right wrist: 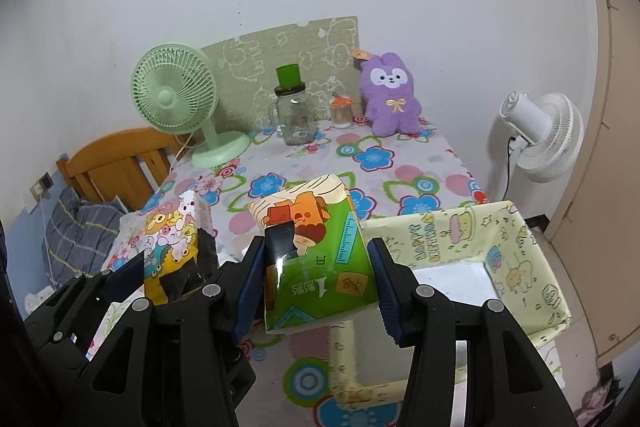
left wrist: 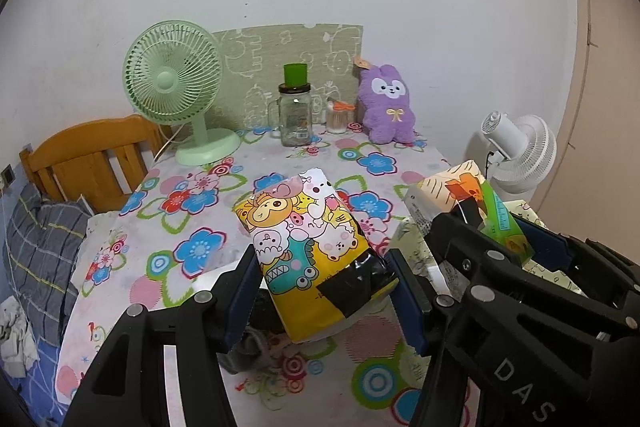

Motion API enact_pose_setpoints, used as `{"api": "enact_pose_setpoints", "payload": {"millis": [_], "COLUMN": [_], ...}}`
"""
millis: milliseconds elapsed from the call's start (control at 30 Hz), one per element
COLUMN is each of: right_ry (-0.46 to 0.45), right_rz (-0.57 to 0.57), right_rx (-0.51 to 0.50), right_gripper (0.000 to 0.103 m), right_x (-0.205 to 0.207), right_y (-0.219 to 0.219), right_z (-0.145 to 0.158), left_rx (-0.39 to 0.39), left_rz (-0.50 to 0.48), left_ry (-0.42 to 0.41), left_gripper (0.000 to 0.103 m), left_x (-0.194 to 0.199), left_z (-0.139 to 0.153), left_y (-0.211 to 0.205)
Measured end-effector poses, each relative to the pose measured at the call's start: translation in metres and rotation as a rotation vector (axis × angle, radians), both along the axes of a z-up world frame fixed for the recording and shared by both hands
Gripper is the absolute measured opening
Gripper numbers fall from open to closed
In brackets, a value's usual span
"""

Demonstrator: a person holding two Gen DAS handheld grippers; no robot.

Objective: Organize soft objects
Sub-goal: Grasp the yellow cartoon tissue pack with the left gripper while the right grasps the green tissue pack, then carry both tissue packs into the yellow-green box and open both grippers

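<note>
My left gripper (left wrist: 326, 291) is shut on a yellow tissue pack (left wrist: 308, 239) printed with cartoon animals, held above the flowered tablecloth (left wrist: 192, 195). My right gripper (right wrist: 316, 291) is shut on a green tissue pack (right wrist: 316, 259) with an orange cartoon figure. In the left wrist view the green pack (left wrist: 480, 203) and the right gripper's black frame sit at the right. In the right wrist view the yellow pack (right wrist: 172, 239) shows at the left. A pale yellow box (right wrist: 520, 267) with a white inside stands just right of the right gripper.
At the back of the table stand a green desk fan (left wrist: 176, 87), a glass jar (left wrist: 294, 119) with a green cup on top, a small cotton-swab jar (left wrist: 336, 117) and a purple plush rabbit (left wrist: 386, 103). A white fan (right wrist: 540, 135) stands off the right edge; a bed (left wrist: 44, 251) lies left.
</note>
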State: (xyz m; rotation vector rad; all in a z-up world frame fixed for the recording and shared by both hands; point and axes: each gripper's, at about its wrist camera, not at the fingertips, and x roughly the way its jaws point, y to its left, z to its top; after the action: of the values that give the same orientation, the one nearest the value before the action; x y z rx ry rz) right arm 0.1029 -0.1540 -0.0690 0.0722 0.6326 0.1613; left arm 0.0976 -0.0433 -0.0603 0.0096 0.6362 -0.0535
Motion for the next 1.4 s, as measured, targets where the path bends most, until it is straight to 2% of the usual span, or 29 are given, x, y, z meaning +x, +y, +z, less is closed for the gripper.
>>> {"api": "enact_pose_setpoints", "payload": {"millis": [500,1100,1400], "right_ry": [-0.009,0.053,0.097], "right_rz": [-0.038,-0.132,-0.172], "right_rx": [-0.019,0.002,0.011], "right_gripper": [0.054,0.054,0.054], "right_x": [0.012,0.03,0.04], "right_y": [-0.05,-0.108,-0.127], "right_z": [-0.002,-0.027,-0.044], "left_rx": [0.01,0.019,0.034], "left_rz": [-0.053,-0.174,-0.207], "left_ry": [0.005,0.064,0.103], "left_gripper": [0.063,0.063,0.064], "left_x": [0.018,0.037,0.047], "left_z": [-0.005,-0.027,-0.041], "left_y": [-0.049,-0.109,-0.125]}}
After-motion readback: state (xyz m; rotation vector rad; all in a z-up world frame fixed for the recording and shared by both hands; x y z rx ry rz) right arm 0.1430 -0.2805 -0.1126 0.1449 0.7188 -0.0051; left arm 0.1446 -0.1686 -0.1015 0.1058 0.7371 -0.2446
